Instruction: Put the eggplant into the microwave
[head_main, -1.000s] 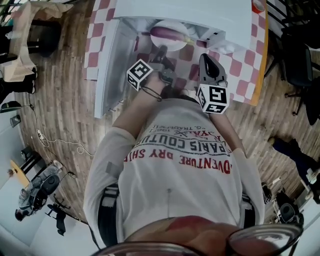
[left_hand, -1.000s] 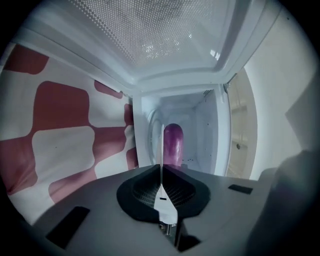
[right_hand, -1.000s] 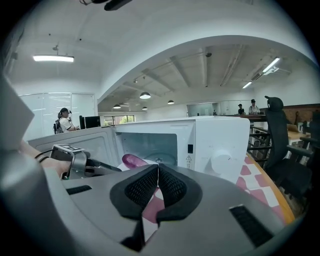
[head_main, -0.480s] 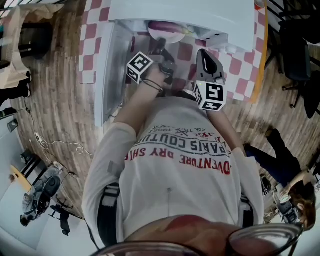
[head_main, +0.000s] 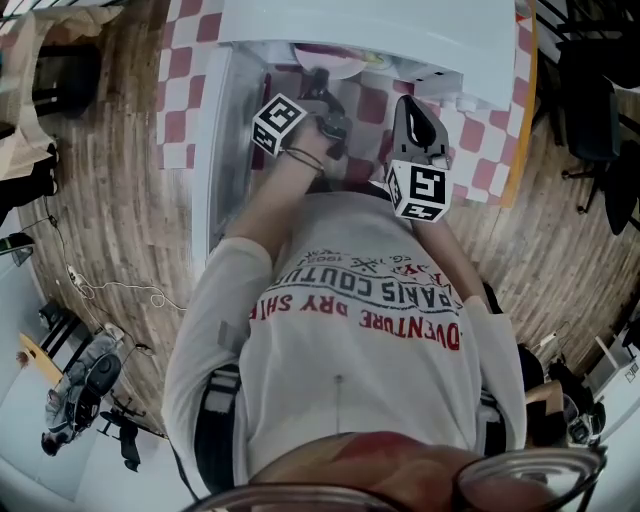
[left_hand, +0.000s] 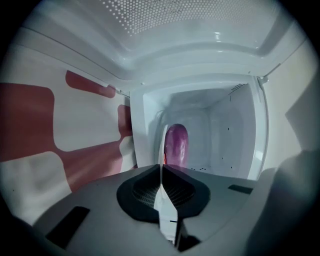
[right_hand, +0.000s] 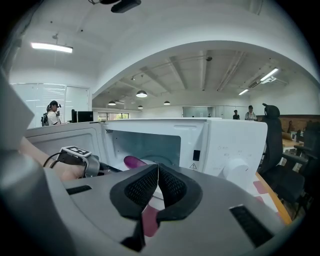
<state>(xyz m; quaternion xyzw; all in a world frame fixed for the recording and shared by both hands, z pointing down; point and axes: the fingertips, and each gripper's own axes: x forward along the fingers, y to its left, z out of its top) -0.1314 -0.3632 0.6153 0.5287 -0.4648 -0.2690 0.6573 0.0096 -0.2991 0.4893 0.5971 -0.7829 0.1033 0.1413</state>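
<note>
A purple eggplant (left_hand: 176, 145) lies on a white plate (left_hand: 162, 150) inside the white microwave (right_hand: 235, 145), whose door (head_main: 215, 150) stands open to the left. My left gripper (left_hand: 161, 167) is shut on the plate's near rim, which shows edge-on between the jaws, and reaches into the cavity. In the right gripper view the eggplant (right_hand: 132, 161) shows through the opening, with the left gripper (right_hand: 75, 155) beside it. In the head view the microwave's top (head_main: 380, 25) hides most of the plate. My right gripper (right_hand: 158, 167) is shut on nothing, in front of the microwave (head_main: 408, 103).
The microwave stands on a red-and-white checked cloth (head_main: 480, 130). Its control dial (right_hand: 235, 167) is right of the opening. Black office chairs (head_main: 600, 110) stand to the right on the wooden floor (head_main: 110, 200). People stand far off in the room.
The left gripper has pushed the plate with the eggplant deeper into the microwave, so the top now hides most of it. The right gripper has edged a little forward.
</note>
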